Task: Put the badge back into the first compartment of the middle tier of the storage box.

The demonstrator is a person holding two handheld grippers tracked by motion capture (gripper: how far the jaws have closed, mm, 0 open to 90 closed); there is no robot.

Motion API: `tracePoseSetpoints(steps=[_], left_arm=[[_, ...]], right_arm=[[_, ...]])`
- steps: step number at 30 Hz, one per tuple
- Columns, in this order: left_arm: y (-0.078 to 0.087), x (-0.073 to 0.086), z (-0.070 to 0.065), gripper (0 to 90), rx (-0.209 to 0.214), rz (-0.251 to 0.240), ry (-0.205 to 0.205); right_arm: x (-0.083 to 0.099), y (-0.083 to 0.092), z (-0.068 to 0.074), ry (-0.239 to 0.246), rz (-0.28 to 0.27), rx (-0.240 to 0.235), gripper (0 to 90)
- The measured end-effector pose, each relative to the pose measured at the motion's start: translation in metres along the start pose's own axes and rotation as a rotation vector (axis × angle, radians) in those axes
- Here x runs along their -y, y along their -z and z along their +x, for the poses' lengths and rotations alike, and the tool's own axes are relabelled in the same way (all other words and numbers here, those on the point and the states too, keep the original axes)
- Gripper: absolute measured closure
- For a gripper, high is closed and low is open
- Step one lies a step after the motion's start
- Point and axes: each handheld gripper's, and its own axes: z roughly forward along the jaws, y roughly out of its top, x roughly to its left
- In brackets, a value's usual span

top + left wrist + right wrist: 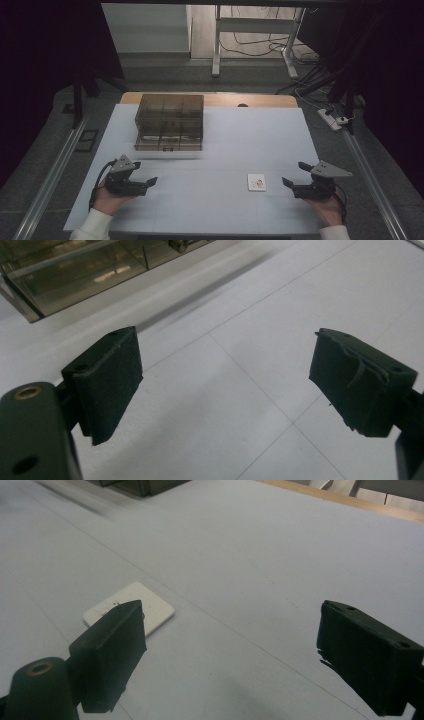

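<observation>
while the right gripper (227, 650) gapes, the card (131, 611) lies beside its jaws.

Two black hand-held grippers, white cuffs at the wrists

The left gripper (148, 181) and right gripper (294, 174) are matte black, each topped by a grey three-cornered plate and trailing a black cable. Their square pads (107, 382) are dark foam, frayed at the edges on the left gripper, on arms with a brass-ringed screw hole. Both sleeves (95, 225) are white.
</observation>
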Motion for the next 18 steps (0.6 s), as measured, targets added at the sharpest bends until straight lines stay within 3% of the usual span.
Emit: tracePoseSetpoints(steps=[18], left_arm=[[-0.0030,0.0019,-0.0003,13.5,0.002,0.022,0.009]], right_arm=[[0.0012,-0.0041,0.0028,0.021,0.048,0.000,12.3]])
